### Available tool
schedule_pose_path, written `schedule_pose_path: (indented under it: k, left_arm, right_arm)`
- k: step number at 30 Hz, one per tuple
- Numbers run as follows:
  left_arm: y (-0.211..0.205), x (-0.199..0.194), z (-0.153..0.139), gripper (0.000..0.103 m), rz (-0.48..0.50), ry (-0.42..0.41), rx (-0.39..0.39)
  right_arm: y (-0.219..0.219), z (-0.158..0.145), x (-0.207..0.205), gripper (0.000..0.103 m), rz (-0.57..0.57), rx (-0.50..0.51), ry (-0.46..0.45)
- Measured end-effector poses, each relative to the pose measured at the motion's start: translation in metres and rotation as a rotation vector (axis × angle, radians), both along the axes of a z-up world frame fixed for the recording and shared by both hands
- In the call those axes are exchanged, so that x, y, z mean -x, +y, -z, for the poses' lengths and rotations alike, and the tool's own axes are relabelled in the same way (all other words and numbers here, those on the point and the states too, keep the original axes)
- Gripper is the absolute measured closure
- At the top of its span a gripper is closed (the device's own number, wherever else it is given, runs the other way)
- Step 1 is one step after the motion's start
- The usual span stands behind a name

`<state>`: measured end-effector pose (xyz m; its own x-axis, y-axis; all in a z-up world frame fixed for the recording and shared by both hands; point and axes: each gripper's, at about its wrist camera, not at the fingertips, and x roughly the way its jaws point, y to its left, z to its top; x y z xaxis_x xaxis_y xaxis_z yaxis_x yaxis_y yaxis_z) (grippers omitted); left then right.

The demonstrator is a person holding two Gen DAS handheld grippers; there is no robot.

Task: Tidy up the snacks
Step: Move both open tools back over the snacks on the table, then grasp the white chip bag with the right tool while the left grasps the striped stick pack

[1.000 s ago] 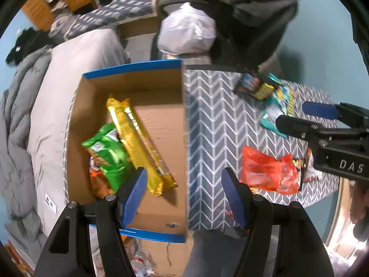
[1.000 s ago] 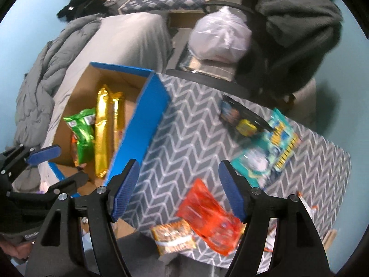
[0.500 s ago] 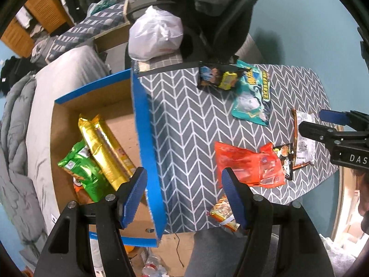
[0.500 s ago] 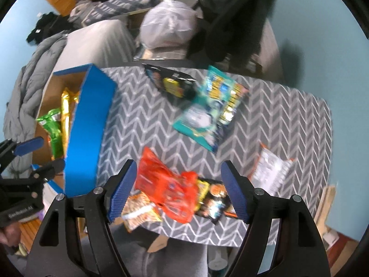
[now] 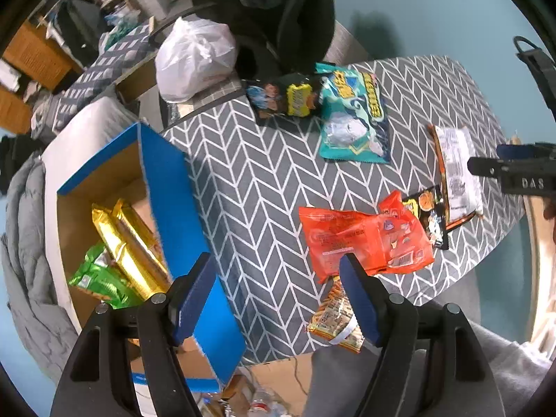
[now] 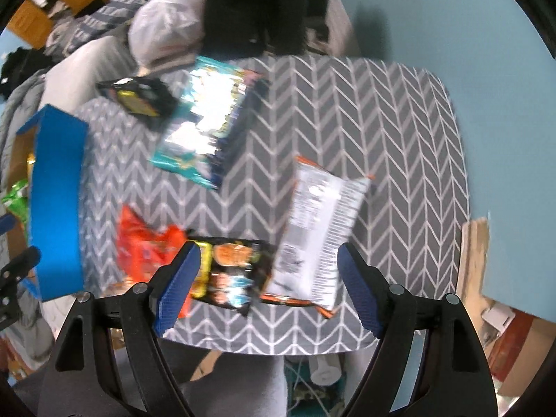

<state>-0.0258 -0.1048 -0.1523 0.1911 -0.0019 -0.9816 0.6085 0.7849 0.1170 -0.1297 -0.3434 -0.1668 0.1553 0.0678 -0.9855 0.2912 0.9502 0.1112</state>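
Note:
My left gripper hangs high over the table's near edge, its jaws opening, nothing between them. Just right of it lies an orange snack bag, with a small orange-and-white packet at the edge below. My right gripper also points down over the table, jaws opening and empty, above a white packet and a black packet. A teal bag and a dark bag lie at the far side. The blue-edged cardboard box on the left holds gold bars and a green bag.
The table wears a grey herringbone cloth. Behind it stand a dark chair with clothes and a white plastic bag. A bed with grey bedding lies left of the box. The right half of the cloth is bare.
Both grippers have swung right from over the box to over the table's snacks, sunk a little, rolled, and widened their jaws.

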Motion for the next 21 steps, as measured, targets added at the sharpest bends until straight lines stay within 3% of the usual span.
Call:
schedule_pose_path:
  k: [12,21]
  left_arm:
    - [-0.007,0.012,0.037,0.028,0.011,0.049,-0.030]
    - [0.001,0.024,0.050,0.027,-0.010,0.069,-0.035]
  right_arm:
    - [-0.024,0.061,0.003,0.023,0.068,-0.024,0.066]
    - [-0.023,0.092,-0.002,0.023,0.065,0.018,0.081]
